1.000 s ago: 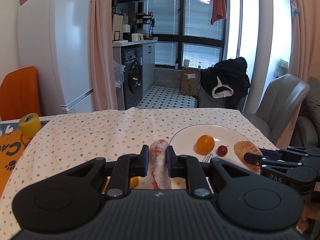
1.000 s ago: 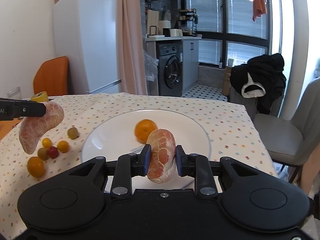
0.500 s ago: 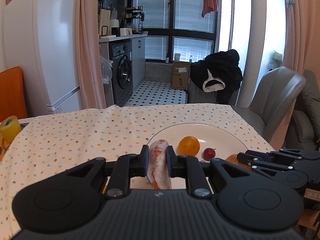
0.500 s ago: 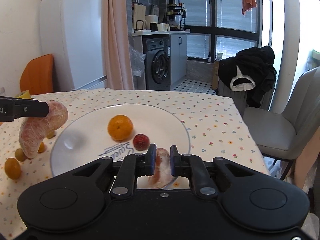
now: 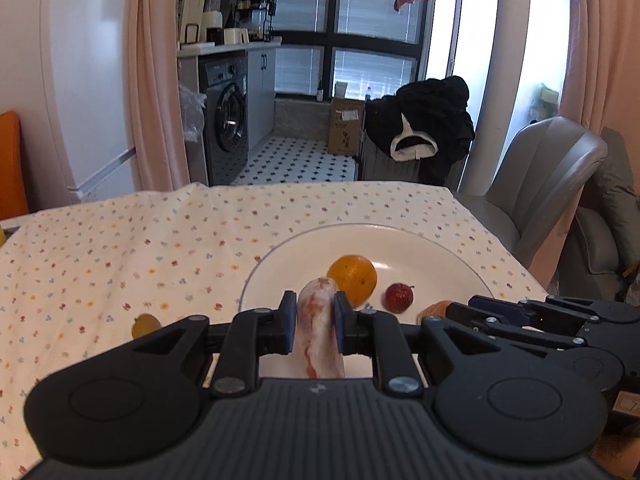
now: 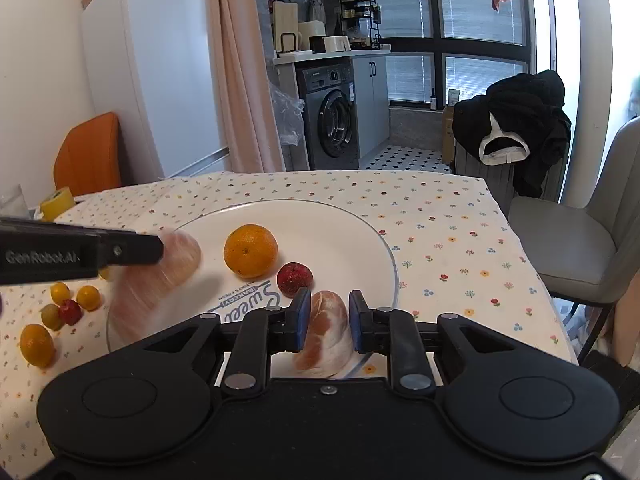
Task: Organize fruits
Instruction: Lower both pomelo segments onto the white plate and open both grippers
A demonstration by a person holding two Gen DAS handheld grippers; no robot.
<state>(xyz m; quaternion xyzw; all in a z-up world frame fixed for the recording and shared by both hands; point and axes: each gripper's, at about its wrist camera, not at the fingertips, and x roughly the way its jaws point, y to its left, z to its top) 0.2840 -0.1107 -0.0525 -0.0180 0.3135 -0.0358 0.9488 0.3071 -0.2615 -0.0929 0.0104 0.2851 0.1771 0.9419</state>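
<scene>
Left gripper point(image 5: 313, 322): pinched a peeled pomelo segment point(image 5: 319, 330), held over the near left part of the white plate point(image 5: 440, 248).
Right gripper point(image 6: 326, 320): jaws a little apart around a second pomelo segment point(image 6: 326, 334) lying on the plate's near rim; whether the pads touched it was unclear.
Plate contents: an orange point(image 6: 250, 250) and, right of it, a small red fruit point(image 6: 294, 278).
Loose fruit point(image 6: 60, 312): small orange, yellow, green and red pieces lay on the flowered tablecloth point(image 6: 440, 232) left of the plate.
</scene>
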